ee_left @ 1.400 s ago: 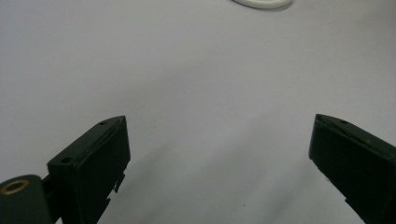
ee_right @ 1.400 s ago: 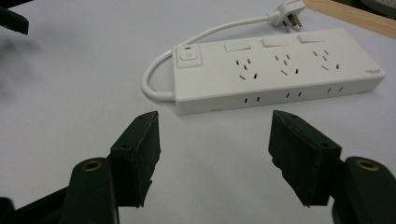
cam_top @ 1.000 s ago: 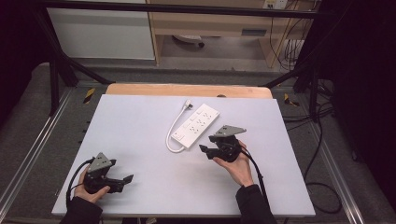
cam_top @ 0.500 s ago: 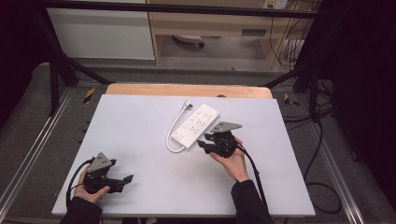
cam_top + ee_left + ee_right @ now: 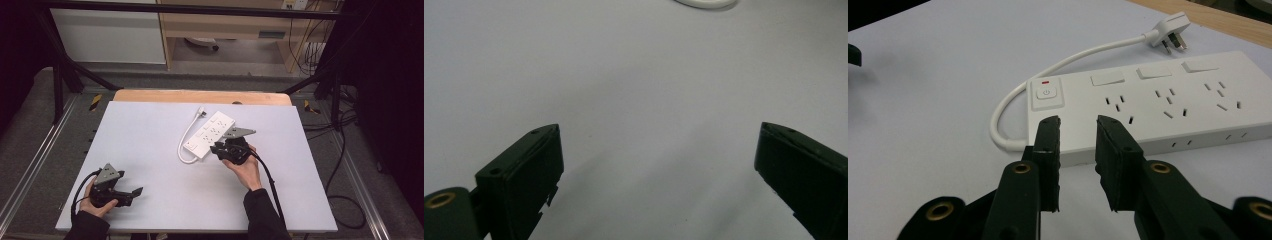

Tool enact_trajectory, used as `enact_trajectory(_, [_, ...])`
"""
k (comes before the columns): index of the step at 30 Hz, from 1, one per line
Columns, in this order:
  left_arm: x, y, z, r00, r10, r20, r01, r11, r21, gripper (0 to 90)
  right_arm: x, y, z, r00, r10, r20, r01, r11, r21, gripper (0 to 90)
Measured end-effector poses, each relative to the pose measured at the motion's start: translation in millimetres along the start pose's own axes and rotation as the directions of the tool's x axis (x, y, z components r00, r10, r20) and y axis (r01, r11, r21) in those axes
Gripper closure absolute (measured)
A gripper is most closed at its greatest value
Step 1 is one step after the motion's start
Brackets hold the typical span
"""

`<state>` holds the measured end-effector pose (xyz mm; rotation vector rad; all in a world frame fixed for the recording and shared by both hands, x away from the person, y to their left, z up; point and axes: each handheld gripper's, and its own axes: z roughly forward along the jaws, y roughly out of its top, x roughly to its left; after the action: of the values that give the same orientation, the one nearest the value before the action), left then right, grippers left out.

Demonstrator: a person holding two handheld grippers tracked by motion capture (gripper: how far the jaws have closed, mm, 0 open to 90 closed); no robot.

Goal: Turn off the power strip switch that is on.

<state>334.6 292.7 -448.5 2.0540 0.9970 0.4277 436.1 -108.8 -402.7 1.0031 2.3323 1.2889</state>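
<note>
A white power strip (image 5: pixel 211 134) lies at the table's middle back, its cable (image 5: pixel 184 145) looping to a plug (image 5: pixel 202 112). My right gripper (image 5: pixel 217 149) sits at the strip's near end, pointing at it. In the right gripper view its jaws (image 5: pixel 1078 125) stand a narrow gap apart with nothing between them, just short of the strip (image 5: pixel 1158 100) below its switch button (image 5: pixel 1047 93). These jaws have just been closing. My left gripper (image 5: pixel 135 192) rests at the table's front left, wide open (image 5: pixel 659 150) over bare table.
The grey-white table top (image 5: pixel 150 130) has a wooden strip (image 5: pixel 200 96) along its back edge. Metal frame rails (image 5: pixel 30 170) run along both sides. Dark cables (image 5: pixel 345 200) lie on the floor at the right.
The right gripper has edged forward and left toward the strip's near end, and its jaws have narrowed. The left gripper has stayed put.
</note>
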Motion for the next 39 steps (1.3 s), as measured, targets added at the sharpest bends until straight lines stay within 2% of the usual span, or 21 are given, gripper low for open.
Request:
enact_trajectory(23, [-0.1, 0.0, 0.2, 1.0, -0.001, -0.001, 0.001, 1.0, -0.001, 5.3, -6.5, 5.1, 18.0, 0.9998, 0.019, 0.003, -0.019, 1.0, -0.01, 85.7])
enact_trajectory(32, [0.6, 0.3, 1.5, 1.0, 0.004, -0.002, -0.004, 1.0, 0.007, 5.3, -6.6, 12.2, 26.3, 1.0, 0.006, 0.0, -0.006, 1.0, -0.01, 87.0])
enact_trajectory(39, [0.9, 0.5, 2.0, 1.0, -0.001, 0.0, 0.001, 1.0, 0.005, 5.3, -8.3, 17.4, 31.7, 0.9998, 0.015, 0.01, -0.015, 1.0, -0.013, 87.7])
